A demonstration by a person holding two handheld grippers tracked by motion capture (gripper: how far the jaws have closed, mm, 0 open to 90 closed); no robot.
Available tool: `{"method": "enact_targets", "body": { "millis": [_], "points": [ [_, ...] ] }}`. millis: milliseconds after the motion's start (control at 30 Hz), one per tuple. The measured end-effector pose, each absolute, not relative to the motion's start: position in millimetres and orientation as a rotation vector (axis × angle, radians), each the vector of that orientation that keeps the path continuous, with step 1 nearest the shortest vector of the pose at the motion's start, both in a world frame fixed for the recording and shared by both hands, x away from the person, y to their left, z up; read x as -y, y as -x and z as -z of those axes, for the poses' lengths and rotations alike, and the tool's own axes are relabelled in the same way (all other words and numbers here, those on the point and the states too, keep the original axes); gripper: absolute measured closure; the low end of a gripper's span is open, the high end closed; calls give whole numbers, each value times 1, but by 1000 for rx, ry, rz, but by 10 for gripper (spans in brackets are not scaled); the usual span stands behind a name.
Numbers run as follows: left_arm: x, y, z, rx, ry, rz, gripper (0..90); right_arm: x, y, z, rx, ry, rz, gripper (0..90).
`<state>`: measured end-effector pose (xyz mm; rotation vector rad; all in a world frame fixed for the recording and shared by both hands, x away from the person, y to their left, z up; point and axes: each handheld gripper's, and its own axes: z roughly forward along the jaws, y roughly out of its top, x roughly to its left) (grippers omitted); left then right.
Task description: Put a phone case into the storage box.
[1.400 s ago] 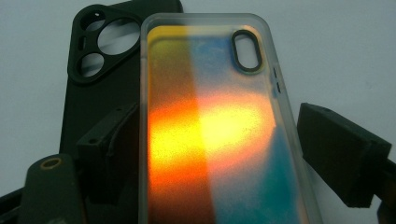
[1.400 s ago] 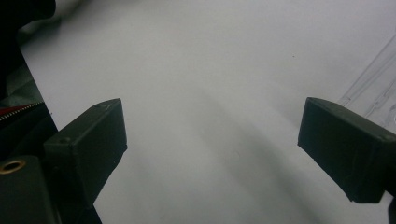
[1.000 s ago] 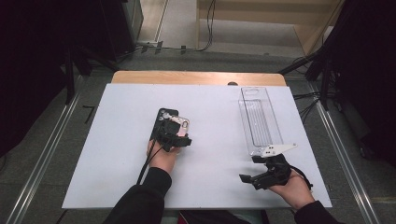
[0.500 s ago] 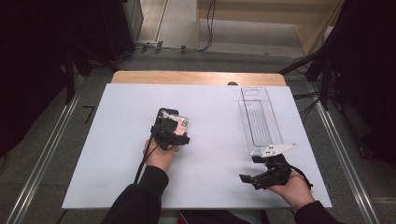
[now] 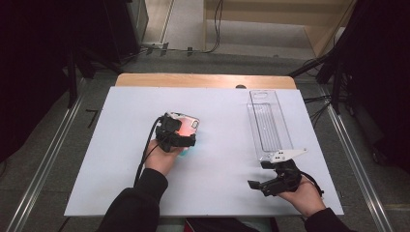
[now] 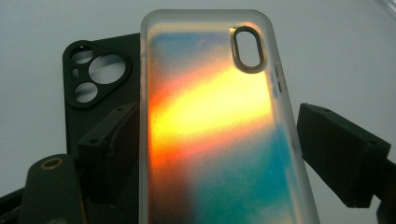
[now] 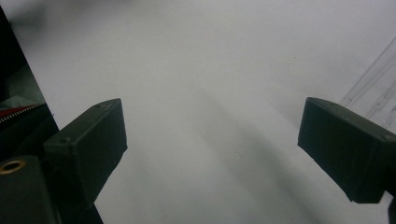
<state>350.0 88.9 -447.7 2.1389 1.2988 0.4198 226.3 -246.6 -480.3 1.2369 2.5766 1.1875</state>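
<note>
A translucent phone case [image 6: 210,116] with an orange-to-blue sheen sits between the jaws of my left gripper [image 6: 210,140], which is shut on its long edges. From above, the case [image 5: 189,124] hangs a little over the white table [image 5: 121,183], left of centre, in my left gripper [image 5: 176,137]. A black phone case [image 6: 93,79] with a round camera cut-out lies on the table behind it. My right gripper [image 5: 259,175] stays low near the front right, jaws open and nothing between them [image 7: 210,135].
A long clear plastic tray [image 5: 268,121] lies lengthwise at the right side of the table, just beyond my right gripper; its edge [image 7: 378,88] shows in the right gripper view. Dark stands and cables surround the table.
My left gripper has risen a little with the shimmering case in it. The right hand has stayed where it was.
</note>
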Motion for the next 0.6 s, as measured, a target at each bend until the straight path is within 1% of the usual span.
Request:
{"method": "enact_targets", "body": {
  "millis": [233, 400, 600],
  "points": [
    [-97, -346, 436, -1220, -2099, -279, 168, 247, -226, 480, -2574, -1236, -1203, 64],
    [-108, -341, 425, -1155, -2064, -256, 168, 246, -226, 479, -2570, -1236, -1214, 64],
    [-113, -330, 422, -1083, -2049, -239, 168, 244, -227, 475, -2547, -1256, -1266, 64]
  ]
}}
